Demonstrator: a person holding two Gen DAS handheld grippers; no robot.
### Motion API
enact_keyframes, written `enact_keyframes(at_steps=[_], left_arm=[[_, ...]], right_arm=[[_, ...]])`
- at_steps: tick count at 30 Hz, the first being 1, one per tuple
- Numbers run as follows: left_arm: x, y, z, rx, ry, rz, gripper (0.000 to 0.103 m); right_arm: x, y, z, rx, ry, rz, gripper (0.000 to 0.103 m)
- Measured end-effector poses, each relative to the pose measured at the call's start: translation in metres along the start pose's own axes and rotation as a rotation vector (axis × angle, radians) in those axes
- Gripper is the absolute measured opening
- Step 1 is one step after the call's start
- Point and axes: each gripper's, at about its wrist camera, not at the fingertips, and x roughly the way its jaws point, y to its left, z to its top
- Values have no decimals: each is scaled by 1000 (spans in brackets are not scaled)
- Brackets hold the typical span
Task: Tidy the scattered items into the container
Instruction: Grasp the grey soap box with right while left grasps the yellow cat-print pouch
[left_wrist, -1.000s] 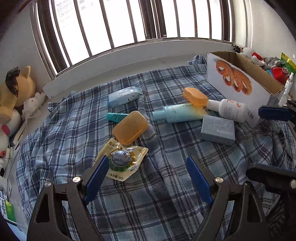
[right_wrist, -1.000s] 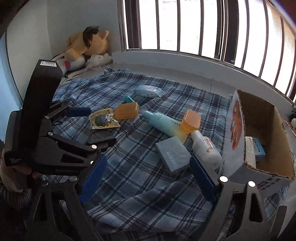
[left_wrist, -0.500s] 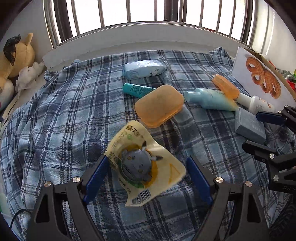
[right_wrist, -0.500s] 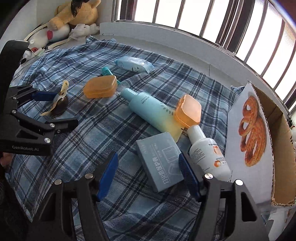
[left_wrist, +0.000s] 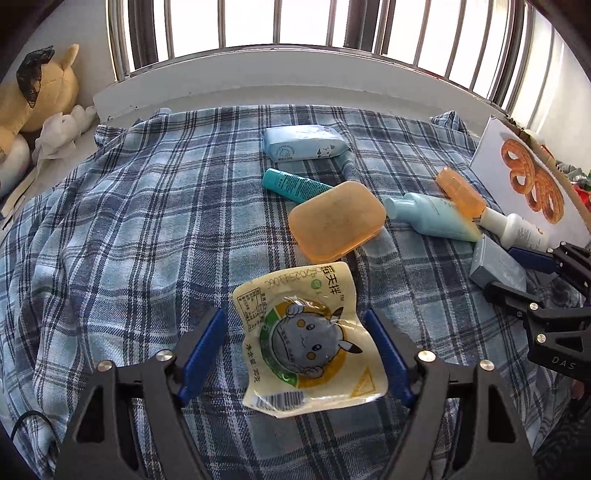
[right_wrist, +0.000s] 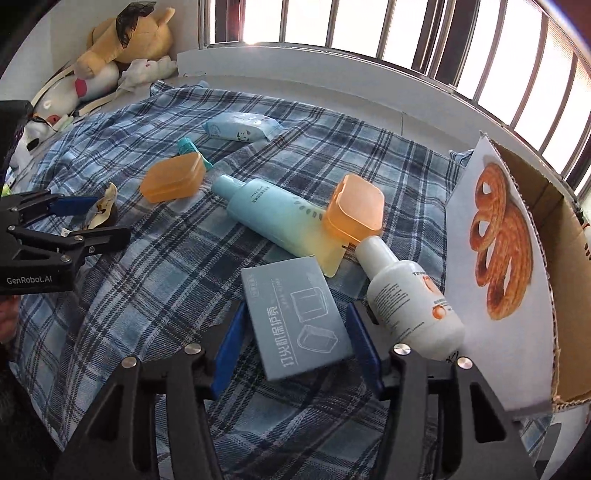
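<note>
Nothing here is in the cardboard box yet. The left gripper and right gripper have just been closing, jaws still spread: a snack packet between the left's, a grey box between the right's; bottles, tube, wipes and soap cases lie beyond

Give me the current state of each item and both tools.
Left tool: jaws just closing around the snack pouch, lying flat.
Right tool: jaws just closing around the grey box, lying flat.
Blue bottle: on its side.
White bottle: on its side.
Cardboard box: open.
</note>
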Motion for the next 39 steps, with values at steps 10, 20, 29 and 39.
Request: enact_keyframes(at_steps=[10, 20, 29, 39], left_arm=[[-26, -5, -3, 18, -31, -31, 42], [-22, -10, -11, 63, -3, 32, 77], [-12, -7, -17, 64, -14, 93, 80], [-14, -7, -19, 59, -13, 38, 52]], right_arm=[[-20, 15, -8, -4, -56, 48, 47], [-20, 20, -12, -5, -51, 54, 47], [-16, 22, -15, -33, -52, -1, 67], [-10, 27, -18, -46, -16, -7, 47]])
